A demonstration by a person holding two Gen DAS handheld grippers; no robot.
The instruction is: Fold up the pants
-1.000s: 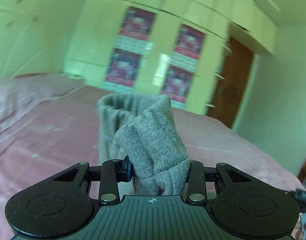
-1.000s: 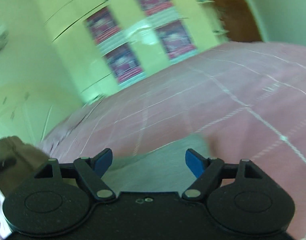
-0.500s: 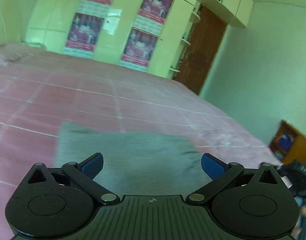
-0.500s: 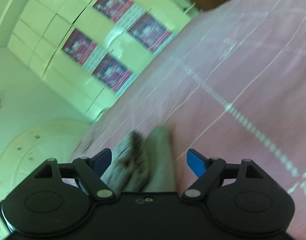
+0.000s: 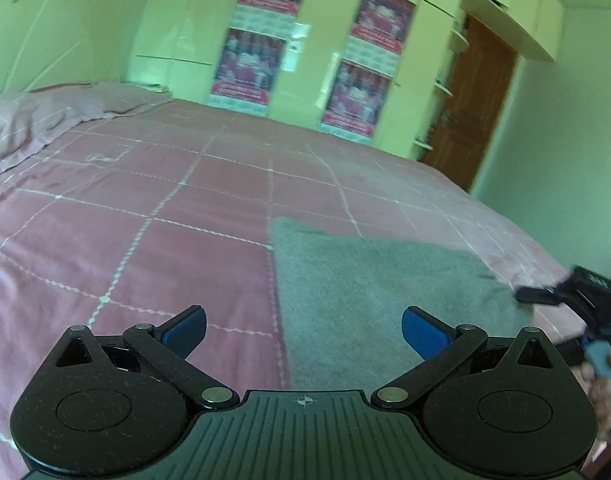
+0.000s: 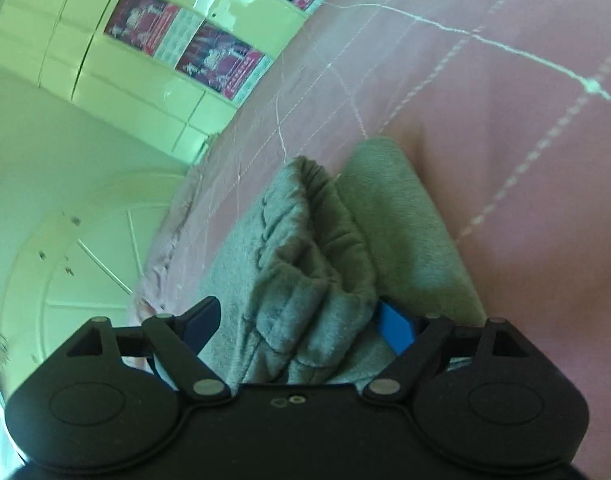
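Note:
Grey knit pants [image 5: 385, 288] lie folded flat on the pink checked bedsheet [image 5: 165, 200]. My left gripper [image 5: 303, 324] hovers low over their left edge, open wide, nothing between its blue pads. In the right wrist view the pants [image 6: 305, 240] show a bunched, gathered waistband fold standing up from the flat layer. My right gripper [image 6: 297, 322] straddles that fold and its jaws are closing; the right pad [image 6: 393, 328] touches the cloth, the left pad stands just off it. The right gripper [image 5: 577, 292] also shows at the pants' right edge in the left wrist view.
A pink pillow [image 5: 45, 120] lies at the bed's far left. Pale green wardrobes [image 5: 305, 40] with posters stand behind the bed, a brown door [image 5: 473, 100] to their right. A person's hand [image 5: 601, 392] holds the right gripper's handle.
My left gripper let go of the grey bunch it held, opened wide and sank toward the bed. The pants now lie flat. My right gripper moved onto the raised fold and narrowed.

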